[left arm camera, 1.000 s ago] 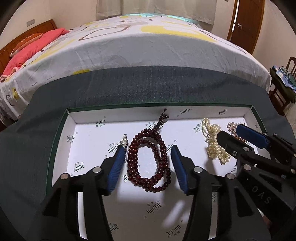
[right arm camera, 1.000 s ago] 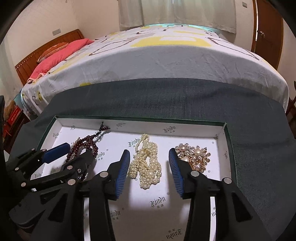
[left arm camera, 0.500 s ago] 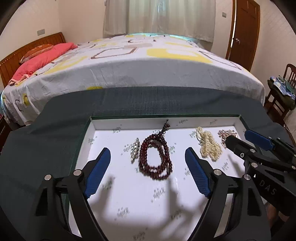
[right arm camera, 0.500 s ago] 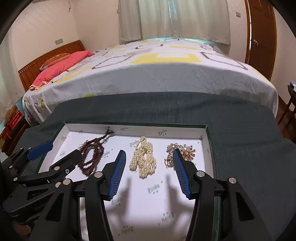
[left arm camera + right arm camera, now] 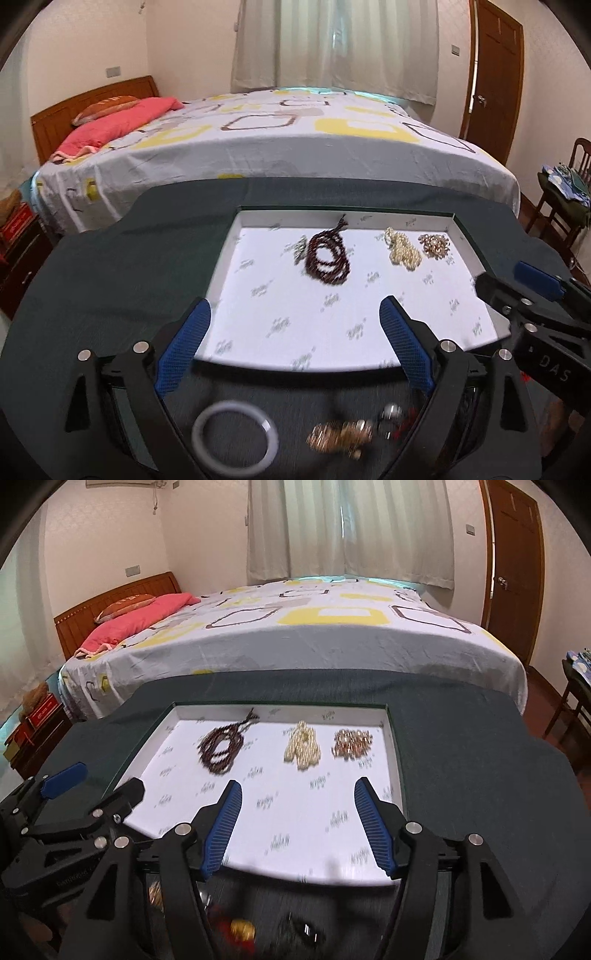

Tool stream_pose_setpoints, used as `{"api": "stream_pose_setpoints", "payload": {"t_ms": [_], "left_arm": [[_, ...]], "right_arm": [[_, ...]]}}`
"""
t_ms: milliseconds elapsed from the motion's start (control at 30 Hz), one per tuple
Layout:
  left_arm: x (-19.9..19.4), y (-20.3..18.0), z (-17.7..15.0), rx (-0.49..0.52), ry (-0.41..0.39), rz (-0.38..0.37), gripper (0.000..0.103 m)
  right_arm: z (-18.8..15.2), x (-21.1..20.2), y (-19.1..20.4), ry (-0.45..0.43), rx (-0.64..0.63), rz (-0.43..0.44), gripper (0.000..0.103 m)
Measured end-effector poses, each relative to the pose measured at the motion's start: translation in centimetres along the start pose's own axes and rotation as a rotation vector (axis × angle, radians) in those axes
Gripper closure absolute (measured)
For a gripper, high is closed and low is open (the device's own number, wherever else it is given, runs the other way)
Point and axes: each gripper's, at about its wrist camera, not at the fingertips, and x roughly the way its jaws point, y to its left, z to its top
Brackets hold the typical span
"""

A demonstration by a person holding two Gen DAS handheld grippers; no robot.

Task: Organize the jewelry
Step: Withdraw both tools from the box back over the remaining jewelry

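Where the tray meets the cloth: the white-lined tray has a low dark green rim on all sides and sits on a dark grey cloth; bare liner fills its near half.
Open room: wide cloth to the left of the tray and a strip in front of it.
Red bead strand: coiled in a long loop, long axis running away from the cameras, tassel end toward the far wall.
Pearl strand: bunched lengthwise the same way, between the red beads and the gold cluster.
Small silver piece: just left of the red beads.
Left gripper: jaws opening, wide, nothing between them; beads well beyond its tips.
Right gripper: jaws opening, empty; pearls lie ahead, apart.
Near cloth: white bangle and blurred gold jewelry below the left gripper.
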Motion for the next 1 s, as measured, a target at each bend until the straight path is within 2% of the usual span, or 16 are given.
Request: {"api": "stream_pose_setpoints", "payload": {"t_ms": [100,567,1000], "left_arm": [[-1.5,0.1,-1.0,0.003,-0.007,0.028,0.009],[-8.0,0.3,-6.2,0.025,-0.017,0.047,0.009],[-9.4,1.5,-9.7,0.033,0.031,0.101,0.009]], "right_arm": [[-1.1,-1.4,0.0,-0.002,0.007,0.001,0.037],[-5.9,-7.8,-0.4,-0.004,-0.004,-0.021,0.036],[-9.7,-8.7,-1.8,0.044,0.016,-0.043,0.036]]}}
